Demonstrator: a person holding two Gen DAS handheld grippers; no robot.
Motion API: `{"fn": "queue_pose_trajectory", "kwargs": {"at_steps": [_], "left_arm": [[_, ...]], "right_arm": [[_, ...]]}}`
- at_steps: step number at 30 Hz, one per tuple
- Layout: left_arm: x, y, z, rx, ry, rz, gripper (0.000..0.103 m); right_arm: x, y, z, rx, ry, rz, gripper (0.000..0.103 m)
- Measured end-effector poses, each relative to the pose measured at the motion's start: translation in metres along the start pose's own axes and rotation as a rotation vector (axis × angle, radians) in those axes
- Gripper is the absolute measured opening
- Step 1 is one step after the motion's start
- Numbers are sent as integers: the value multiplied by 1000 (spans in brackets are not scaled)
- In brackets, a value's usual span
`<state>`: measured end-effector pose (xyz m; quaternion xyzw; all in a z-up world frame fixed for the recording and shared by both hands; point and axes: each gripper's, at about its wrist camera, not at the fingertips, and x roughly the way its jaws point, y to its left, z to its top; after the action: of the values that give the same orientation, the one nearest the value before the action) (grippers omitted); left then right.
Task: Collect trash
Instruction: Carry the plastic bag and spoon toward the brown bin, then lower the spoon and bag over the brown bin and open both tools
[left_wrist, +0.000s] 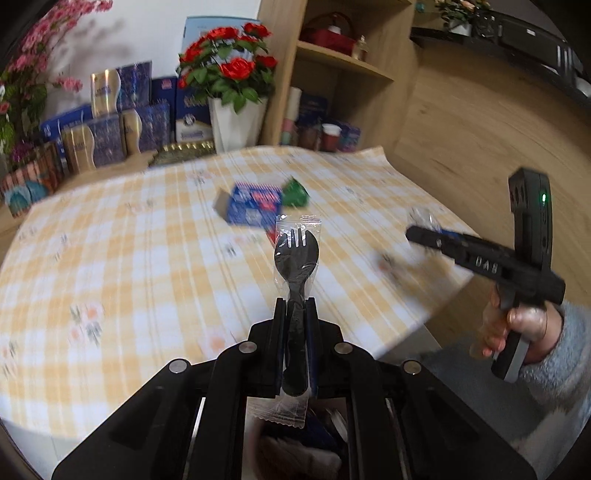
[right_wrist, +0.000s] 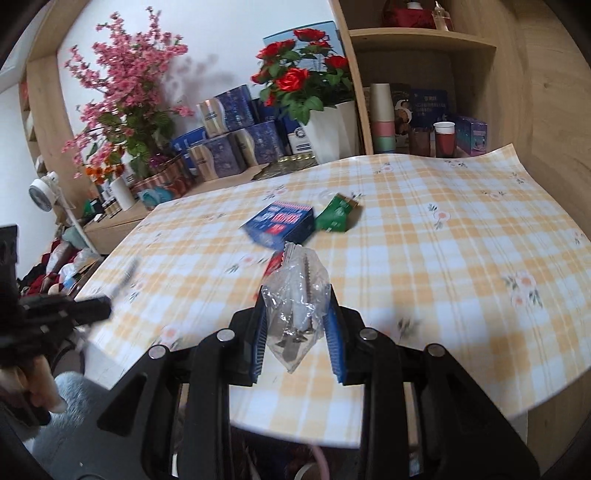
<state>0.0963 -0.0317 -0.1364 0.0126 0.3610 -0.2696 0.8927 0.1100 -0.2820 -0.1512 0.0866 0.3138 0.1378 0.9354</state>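
My left gripper (left_wrist: 295, 306) is shut on a black plastic spork in a clear wrapper (left_wrist: 296, 254), held upright above the near table edge. My right gripper (right_wrist: 297, 295) is shut on a crumpled clear plastic bag (right_wrist: 295, 295), also above the near edge; it shows in the left wrist view (left_wrist: 415, 230) at the right. A blue box (left_wrist: 253, 205) (right_wrist: 282, 223) and a green packet (left_wrist: 295, 192) (right_wrist: 336, 214) lie side by side mid-table. A red wrapper (right_wrist: 273, 262) lies just in front of the blue box.
The table has a yellow checked cloth (left_wrist: 129, 258) (right_wrist: 443, 277). Behind it stand a pot of red roses (left_wrist: 232, 92) (right_wrist: 314, 96), blue gift boxes (left_wrist: 110, 125), pink blossoms (right_wrist: 125, 85) and a wooden shelf with cups (right_wrist: 443, 138). A bin with rubbish shows below my left gripper (left_wrist: 295, 443).
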Motion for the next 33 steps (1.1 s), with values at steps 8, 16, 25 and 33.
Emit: {"fn": "queue_pose_trajectory", "kwargs": {"at_steps": [8,16,25,33], "left_arm": [[13,-36,-74,94,113,-11,10],[54,-30,-112,11,225,-54,10],[62,-37,-123,49,298,-88,10],[84,-38,-135,50,418,-107,12]], "right_arm": [[-28,21,-46,-38,54,25,31],[-26,14,-66,19,120,31,31],[-18,18,-77,27,160,40,31],[-13,25,-82,9,189,47,31]]}}
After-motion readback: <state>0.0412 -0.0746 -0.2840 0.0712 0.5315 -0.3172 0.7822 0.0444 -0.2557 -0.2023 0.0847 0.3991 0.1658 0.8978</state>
